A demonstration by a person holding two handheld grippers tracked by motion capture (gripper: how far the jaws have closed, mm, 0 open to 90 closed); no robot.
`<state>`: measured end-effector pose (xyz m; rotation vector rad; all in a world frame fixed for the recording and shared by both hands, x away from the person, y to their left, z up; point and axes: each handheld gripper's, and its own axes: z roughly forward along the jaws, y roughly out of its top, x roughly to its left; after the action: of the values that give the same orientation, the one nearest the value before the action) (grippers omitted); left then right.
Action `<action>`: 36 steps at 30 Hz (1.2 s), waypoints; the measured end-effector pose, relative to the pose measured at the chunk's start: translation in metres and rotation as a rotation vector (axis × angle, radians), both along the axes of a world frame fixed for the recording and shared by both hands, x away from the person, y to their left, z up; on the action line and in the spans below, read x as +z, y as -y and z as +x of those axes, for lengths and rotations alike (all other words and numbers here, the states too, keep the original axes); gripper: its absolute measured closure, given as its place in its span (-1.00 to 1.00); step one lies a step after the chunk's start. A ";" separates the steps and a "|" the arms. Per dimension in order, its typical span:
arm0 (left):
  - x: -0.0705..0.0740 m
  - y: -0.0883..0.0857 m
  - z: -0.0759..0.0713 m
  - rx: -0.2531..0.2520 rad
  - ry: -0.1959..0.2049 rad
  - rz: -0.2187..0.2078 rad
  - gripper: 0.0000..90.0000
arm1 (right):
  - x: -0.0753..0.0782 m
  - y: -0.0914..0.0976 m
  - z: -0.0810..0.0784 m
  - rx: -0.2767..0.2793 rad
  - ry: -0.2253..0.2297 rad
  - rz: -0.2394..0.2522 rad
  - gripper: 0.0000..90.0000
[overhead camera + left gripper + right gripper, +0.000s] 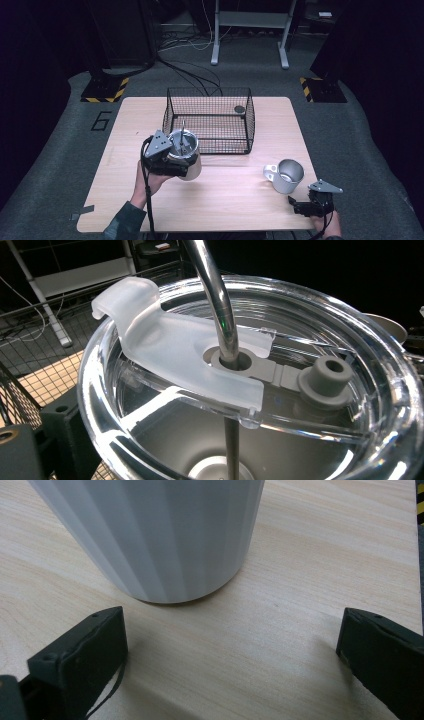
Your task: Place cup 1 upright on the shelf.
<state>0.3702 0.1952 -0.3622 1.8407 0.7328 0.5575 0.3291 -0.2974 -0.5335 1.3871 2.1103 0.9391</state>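
Dark lab, grey floor; light wooden desk (225,200) with a wire basket (209,120) at 12 o'clock. I see the left hand-held gripper (172,159) holding a steel tumbler (184,156) with clear lid (350,340) and metal straw (215,300) just off the basket's 7 o'clock corner. Likely rigid, smooth, slippery; take it around the body, not the lid. Right hand-held gripper (300,204) is wide open, empty, near the steel mug (286,175) at 4 o'clock.

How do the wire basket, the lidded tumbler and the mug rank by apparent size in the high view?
1. Wire basket, clearly largest.
2. Lidded tumbler and mug: look alike; the left gripper covers part of the tumbler, so no ranking.
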 end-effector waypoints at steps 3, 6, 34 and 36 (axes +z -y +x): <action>0.005 -0.001 0.002 0.000 0.006 0.003 -0.92 | 0.000 0.000 0.000 0.000 0.000 0.000 -1.00; 0.007 -0.002 0.004 -0.001 0.005 0.005 -0.92 | 0.000 0.000 0.000 0.000 0.000 0.000 -1.00; 0.032 -0.003 0.029 0.017 -0.001 0.008 -0.92 | 0.000 0.000 0.000 0.002 0.002 -0.002 -1.00; 0.034 -0.004 0.032 0.021 -0.004 -0.015 -0.92 | 0.000 0.000 0.000 0.001 0.002 -0.002 -1.00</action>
<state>0.4020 0.1993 -0.3279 1.8222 0.7580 0.5606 0.3290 -0.2978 -0.5336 1.3833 2.1098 0.9387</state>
